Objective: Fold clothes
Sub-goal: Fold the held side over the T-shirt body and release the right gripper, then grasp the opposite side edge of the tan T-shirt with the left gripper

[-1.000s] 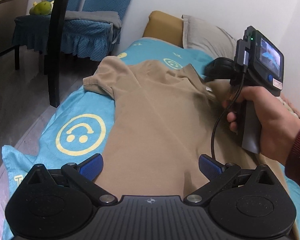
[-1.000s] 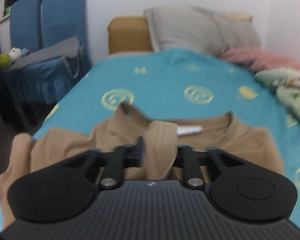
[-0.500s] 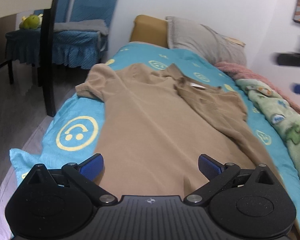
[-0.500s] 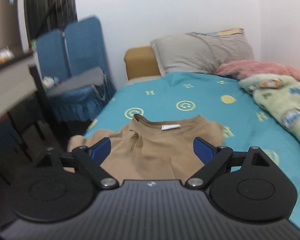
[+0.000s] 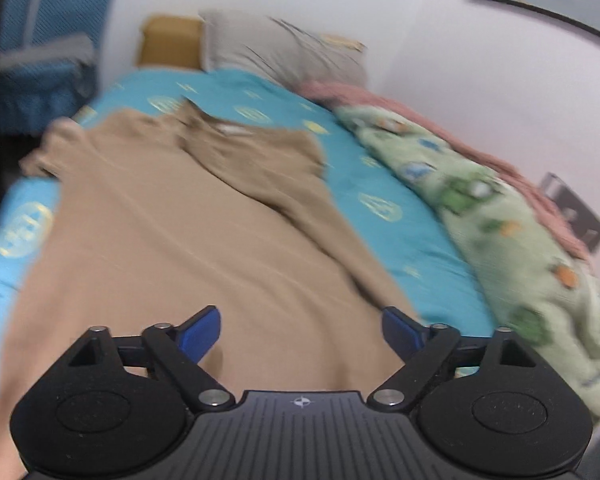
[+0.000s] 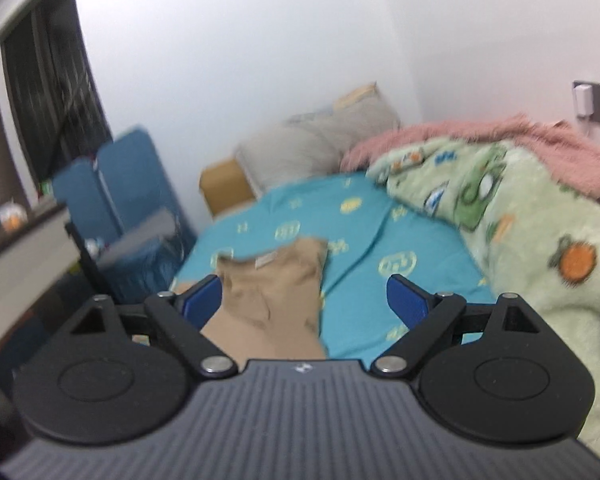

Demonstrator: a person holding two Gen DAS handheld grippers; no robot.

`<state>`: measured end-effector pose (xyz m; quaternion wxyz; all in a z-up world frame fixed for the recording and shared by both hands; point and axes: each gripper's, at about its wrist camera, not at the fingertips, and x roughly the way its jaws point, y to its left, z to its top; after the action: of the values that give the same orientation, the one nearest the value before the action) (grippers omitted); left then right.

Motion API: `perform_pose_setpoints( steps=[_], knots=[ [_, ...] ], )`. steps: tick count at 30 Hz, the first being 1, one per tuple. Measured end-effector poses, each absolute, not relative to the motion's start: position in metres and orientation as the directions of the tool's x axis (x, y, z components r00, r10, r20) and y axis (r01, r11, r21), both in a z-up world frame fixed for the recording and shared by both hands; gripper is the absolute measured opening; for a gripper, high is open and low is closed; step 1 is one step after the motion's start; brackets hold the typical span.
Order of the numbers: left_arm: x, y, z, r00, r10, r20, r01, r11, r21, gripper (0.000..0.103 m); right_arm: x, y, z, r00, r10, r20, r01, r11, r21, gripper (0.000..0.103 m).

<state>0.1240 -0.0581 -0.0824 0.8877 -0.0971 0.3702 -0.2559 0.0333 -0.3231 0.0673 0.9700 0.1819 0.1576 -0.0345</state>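
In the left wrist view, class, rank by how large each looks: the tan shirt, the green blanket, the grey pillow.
1. Tan shirt, though it lies nearest the camera.
2. Green blanket.
3. Grey pillow, farthest away, so its true size is unsure.

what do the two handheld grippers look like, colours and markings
Both look alike. The left gripper and right gripper each have a dark ribbed body with a small white emblem at the centre, two round black discs at the sides, black linkage arms with silver pivot pins, and blue finger pads. No hand or sleeve shows.
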Motion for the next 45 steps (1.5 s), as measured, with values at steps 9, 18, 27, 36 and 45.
perform_pose_setpoints(
  steps=[9, 18, 27, 36, 45],
  knots=[
    [0.087, -0.138, -0.111, 0.386, -0.613, -0.689, 0.495, 0.768, -0.406, 0.064, 0.022, -0.376, 0.052, 0.951, -0.012, -0.310, 0.177, 0.843, 0.509, 0.091],
    [0.087, -0.160, -0.140, 0.336, -0.577, -0.744, 0.526, 0.771, -0.360, 0.049, 0.033, -0.362, 0.039, 0.930, 0.019, -0.366, 0.170, 0.863, 0.477, 0.091],
    [0.081, -0.159, -0.126, 0.380, -0.562, -0.735, 0.578, 0.764, -0.286, 0.003, 0.037, -0.361, 0.036, 0.922, 0.019, -0.387, 0.176, 0.869, 0.462, 0.091],
    [0.075, -0.145, -0.089, 0.386, -0.645, -0.660, 0.548, 0.736, -0.398, 0.000, 0.038, -0.354, 0.035, 0.914, 0.016, -0.406, 0.176, 0.884, 0.432, 0.091],
    [0.066, -0.106, -0.070, 0.416, -0.674, -0.611, 0.502, 0.730, -0.463, 0.000, 0.042, -0.342, 0.036, 0.906, 0.020, -0.423, 0.166, 0.902, 0.399, 0.091]
  ],
)
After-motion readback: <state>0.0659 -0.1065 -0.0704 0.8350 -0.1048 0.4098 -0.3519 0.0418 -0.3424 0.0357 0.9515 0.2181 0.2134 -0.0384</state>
